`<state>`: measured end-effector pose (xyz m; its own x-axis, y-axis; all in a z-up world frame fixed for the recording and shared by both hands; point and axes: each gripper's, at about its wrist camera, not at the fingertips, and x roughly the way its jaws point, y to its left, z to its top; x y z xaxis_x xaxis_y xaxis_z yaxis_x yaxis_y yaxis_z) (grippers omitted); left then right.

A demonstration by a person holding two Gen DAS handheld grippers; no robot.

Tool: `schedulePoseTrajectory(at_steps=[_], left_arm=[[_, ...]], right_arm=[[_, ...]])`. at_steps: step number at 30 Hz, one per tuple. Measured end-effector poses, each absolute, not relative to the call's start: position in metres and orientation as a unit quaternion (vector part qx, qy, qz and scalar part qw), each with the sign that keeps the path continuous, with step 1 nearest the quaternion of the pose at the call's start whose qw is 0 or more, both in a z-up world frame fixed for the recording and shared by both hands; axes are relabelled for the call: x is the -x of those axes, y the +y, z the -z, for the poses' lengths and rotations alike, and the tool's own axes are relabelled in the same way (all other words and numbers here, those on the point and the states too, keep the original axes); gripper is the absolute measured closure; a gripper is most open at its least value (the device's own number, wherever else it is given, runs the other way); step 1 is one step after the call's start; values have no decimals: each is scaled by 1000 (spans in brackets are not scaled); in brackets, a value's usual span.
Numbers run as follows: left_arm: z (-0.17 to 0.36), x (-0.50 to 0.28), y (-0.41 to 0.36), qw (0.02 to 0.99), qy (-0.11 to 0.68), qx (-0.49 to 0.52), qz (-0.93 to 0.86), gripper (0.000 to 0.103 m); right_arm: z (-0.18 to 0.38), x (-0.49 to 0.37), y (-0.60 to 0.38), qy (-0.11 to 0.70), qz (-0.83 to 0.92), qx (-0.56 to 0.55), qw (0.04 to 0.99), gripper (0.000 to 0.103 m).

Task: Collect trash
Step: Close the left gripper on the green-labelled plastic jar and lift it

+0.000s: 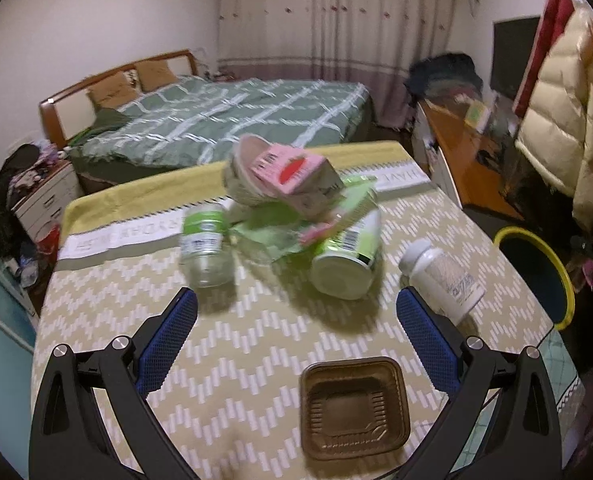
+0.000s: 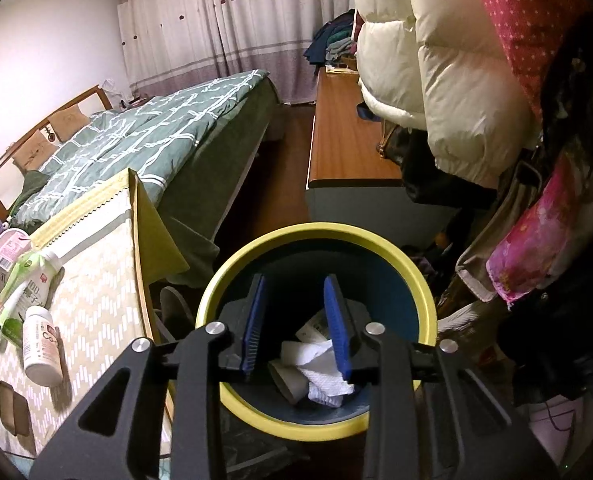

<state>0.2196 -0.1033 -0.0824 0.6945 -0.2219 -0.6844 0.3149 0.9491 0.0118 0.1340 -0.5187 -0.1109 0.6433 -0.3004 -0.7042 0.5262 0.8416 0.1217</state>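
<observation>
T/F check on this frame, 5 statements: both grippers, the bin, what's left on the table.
1. The right gripper hangs over the yellow-rimmed bin. True.
2. The bin is empty. False: crumpled white paper lies inside.
3. The left gripper grips the brown plastic tray. False: its fingers stand wide apart with nothing between them, and the tray lies on the table.
4. The white pill bottle lies on its side. True.
5. The pink carton sits on top of the trash pile. True.
</observation>
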Motion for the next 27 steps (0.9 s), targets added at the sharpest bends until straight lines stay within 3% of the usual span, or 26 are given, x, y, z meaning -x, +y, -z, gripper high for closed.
schedulePoseTrajectory(at_steps=[5,14,19,27], left_arm=[[98,-243,-121,898,396,-92,166,6],[119,-283,-145,874,437,-104,187,21],[122,-298,-157,865,450,-117,189,25],[134,-313,-168,848,480,-110,197,44]], right_arm=[[112,-134,-520,352,229,-166,892,74],[115,-137,-515,356,217,-167,894,74],[115,-139,-512,356,211,-167,895,74],[115,-140,-508,355,204,-167,897,73]])
